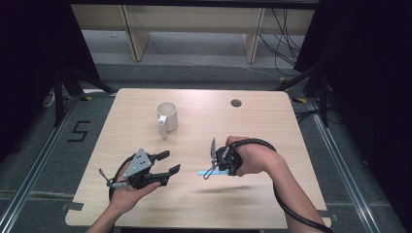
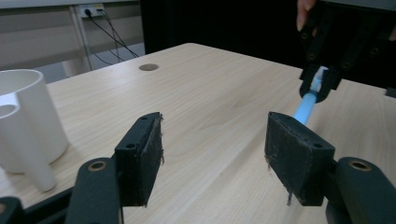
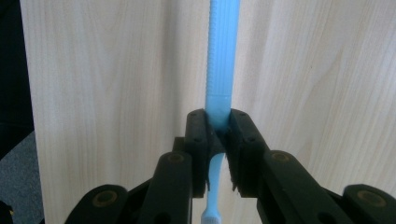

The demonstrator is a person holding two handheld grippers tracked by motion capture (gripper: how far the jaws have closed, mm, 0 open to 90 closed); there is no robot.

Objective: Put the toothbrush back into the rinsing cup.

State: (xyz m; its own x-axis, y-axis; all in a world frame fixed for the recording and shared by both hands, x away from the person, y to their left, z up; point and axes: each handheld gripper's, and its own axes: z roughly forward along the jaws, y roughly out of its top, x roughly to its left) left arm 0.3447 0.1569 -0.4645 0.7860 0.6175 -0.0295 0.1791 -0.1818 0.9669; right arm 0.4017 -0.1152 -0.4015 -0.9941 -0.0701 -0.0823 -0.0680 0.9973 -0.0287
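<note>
A light blue toothbrush (image 3: pixel 223 56) is clamped between the jaws of my right gripper (image 3: pixel 218 126), its handle running out ahead over the table and its white bristle end (image 3: pixel 212 217) back near the camera. In the high view the right gripper (image 1: pixel 215 167) hovers right of centre with the toothbrush (image 1: pixel 203 172) sticking out leftward. My left gripper (image 1: pixel 171 161) is open and holds nothing, at the front left, jaws aimed to the right. Its own view shows its spread jaws (image 2: pixel 217 154) and, beyond them, the toothbrush (image 2: pixel 306 107). A white mug (image 1: pixel 166 116) stands upright behind the left gripper.
The light wooden table (image 1: pixel 262 126) has a round cable hole (image 1: pixel 236 103) near its far edge. The mug (image 2: pixel 23 121) is close on the left in the left gripper view. Dark curtains and stand legs flank the table; wooden shelving stands behind it.
</note>
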